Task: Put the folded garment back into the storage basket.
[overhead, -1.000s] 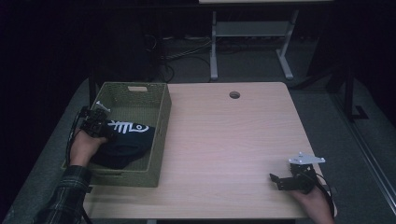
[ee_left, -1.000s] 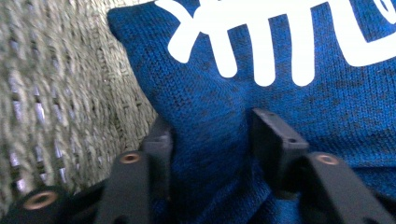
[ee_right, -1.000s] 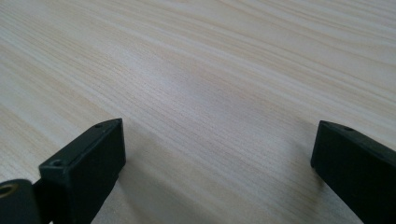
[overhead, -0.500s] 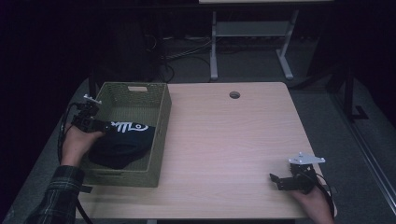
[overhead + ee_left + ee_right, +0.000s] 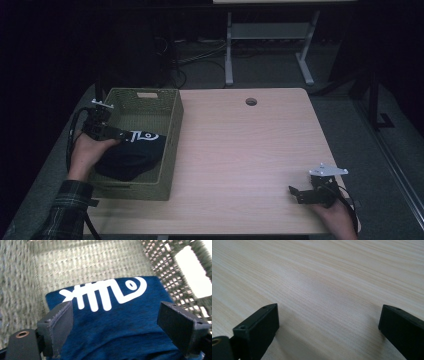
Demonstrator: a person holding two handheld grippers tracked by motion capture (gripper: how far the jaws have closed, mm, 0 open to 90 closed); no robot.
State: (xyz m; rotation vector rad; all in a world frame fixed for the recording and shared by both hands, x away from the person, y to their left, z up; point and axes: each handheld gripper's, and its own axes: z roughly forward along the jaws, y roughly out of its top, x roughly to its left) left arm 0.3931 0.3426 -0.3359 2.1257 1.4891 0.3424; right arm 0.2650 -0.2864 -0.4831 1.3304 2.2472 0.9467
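A wooden table (image 5: 240, 150) carries a green woven basket (image 5: 172, 135) at its left. A round hole (image 5: 251, 102) sits near its far edge.

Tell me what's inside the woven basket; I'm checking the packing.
Inside the basket lies a folded dark blue shirt with a white fishbone print. The basket floor under it is covered; anything beneath cannot be seen.

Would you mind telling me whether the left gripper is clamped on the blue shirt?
No, the left gripper stands wide open above the blue shirt, which lies in the basket.
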